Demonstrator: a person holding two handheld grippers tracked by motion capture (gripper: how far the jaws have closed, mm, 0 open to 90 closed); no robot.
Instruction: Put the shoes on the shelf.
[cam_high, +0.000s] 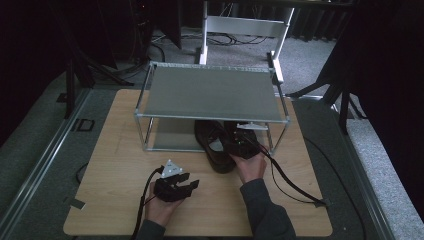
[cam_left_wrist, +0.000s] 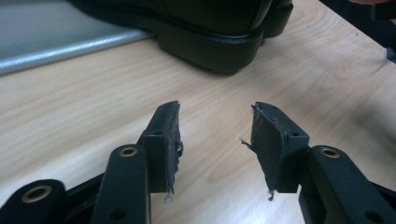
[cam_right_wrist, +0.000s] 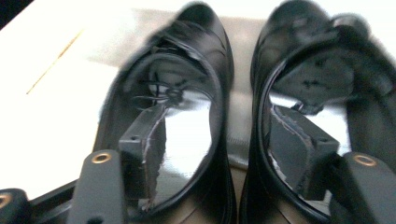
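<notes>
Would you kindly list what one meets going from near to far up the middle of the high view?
Left gripper → right gripper at the black shoes → metal rack → white table frame.

A wooden table (cam_high: 115, 165) stands on grey carpet (cam_high: 310, 55). A low metal rack (cam_high: 212, 92) with a flat grey top shelf sits toward the table's far edge, its frame of thin silver tubes reaching close to the far left and far right corners. A lower shelf (cam_high: 167, 137) lies beneath the top one, just above the wood. Behind the table, the white legs of a stand (cam_high: 240, 25) rise from the floor. Dark curtains (cam_high: 390, 75) hang at both sides.
</notes>
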